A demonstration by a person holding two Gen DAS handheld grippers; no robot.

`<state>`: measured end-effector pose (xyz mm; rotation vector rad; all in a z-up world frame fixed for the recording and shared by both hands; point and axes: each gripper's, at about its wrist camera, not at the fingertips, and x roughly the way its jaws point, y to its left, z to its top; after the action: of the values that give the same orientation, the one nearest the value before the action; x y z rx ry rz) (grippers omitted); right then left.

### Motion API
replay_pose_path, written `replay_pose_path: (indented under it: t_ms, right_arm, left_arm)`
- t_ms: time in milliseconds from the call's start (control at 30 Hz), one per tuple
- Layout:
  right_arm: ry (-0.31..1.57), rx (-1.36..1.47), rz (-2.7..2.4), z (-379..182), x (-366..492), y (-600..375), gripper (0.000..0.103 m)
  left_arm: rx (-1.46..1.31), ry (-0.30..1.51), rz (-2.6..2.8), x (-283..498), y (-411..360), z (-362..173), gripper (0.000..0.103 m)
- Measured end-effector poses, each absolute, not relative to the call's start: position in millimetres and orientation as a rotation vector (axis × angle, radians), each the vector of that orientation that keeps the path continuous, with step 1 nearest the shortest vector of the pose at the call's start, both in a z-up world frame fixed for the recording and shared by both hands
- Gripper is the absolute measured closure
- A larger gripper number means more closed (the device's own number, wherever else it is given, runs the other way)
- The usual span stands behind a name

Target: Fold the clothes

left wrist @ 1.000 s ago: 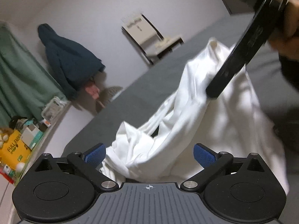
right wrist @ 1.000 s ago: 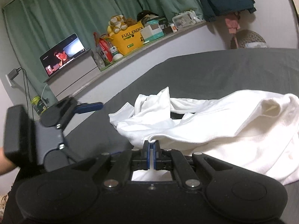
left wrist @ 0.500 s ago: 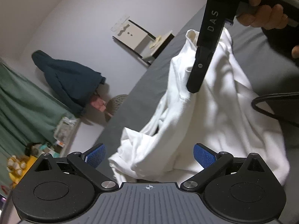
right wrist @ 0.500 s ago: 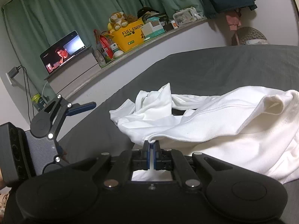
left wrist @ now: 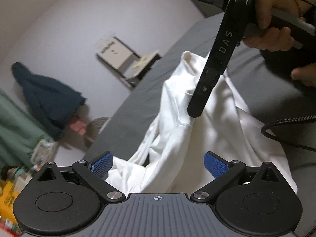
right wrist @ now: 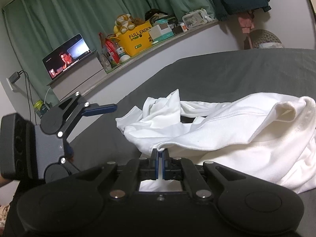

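A white garment (left wrist: 197, 138) lies crumpled on a grey bed (left wrist: 266, 90). In the left wrist view my left gripper (left wrist: 158, 163) is open, its blue pads apart just in front of the cloth's near bunch, nothing between them. The right gripper (left wrist: 194, 114) comes down from the upper right, held by a hand (left wrist: 276, 29), its tip pinching a seam and lifting the cloth. In the right wrist view my right gripper (right wrist: 160, 151) is shut on a fold of the white garment (right wrist: 237, 130). The left gripper (right wrist: 110, 107) hovers at left, off the cloth.
A black cable (left wrist: 286, 130) crosses the garment at right. A ledge (right wrist: 158, 47) along green curtains (right wrist: 79, 9) holds a lit screen (right wrist: 67, 55), a yellow box (right wrist: 138, 37) and clutter. A dark coat (left wrist: 49, 96) hangs on the wall. A folding chair (left wrist: 126, 63) stands past the bed.
My left gripper has drawn nearer the garment's bunched end and tilted. The right gripper keeps its hold on the seam, with the cloth lifted a little higher.
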<state>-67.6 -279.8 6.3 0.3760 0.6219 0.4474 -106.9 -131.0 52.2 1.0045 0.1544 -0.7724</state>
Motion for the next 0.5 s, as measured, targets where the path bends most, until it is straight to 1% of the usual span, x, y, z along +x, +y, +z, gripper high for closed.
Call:
replay_pose_path:
  t_ms: [33,67,100,133,167,333,367,400,433,500]
  right_arm:
    - [0.622,0.373,0.45,6,-68,-279,0.099]
    - [0.621,0.367,0.451,7,-68,-278,0.099]
    - [0.62,0.357,0.452,7,-68,-277,0.099]
    - [0.616,0.341,0.453,8,-69,-275,0.099]
    - [0.612,0.316,0.452,9,-71,-272,0.099]
    - [0.586,0.152,0.449,16,-80,-252,0.099]
    - [0.585,0.121,0.451,17,-81,-248,0.099]
    - [0.584,0.1,0.455,17,-82,-245,0.099]
    - [0.584,0.085,0.461,17,-83,-242,0.099]
    - [0.583,0.073,0.469,18,-83,-241,0.099]
  left_arm:
    - [1.015,0.158,-0.788,-105,-133,53,0.008]
    - [1.025,0.162,-0.803,-103,-134,54,0.012]
    - [1.035,0.166,-0.818,-101,-136,55,0.019]
    - [1.045,0.169,-0.834,-99,-138,56,0.034]
    - [1.055,0.173,-0.849,-97,-139,57,0.043]
    - [1.124,0.193,-0.917,-91,-149,57,0.044]
    - [1.141,0.197,-0.928,-90,-151,56,0.046]
    - [1.158,0.201,-0.94,-90,-154,56,0.051]
    - [1.176,0.205,-0.952,-89,-156,55,0.06]
    - [1.21,0.213,-0.976,-89,-160,53,0.063]
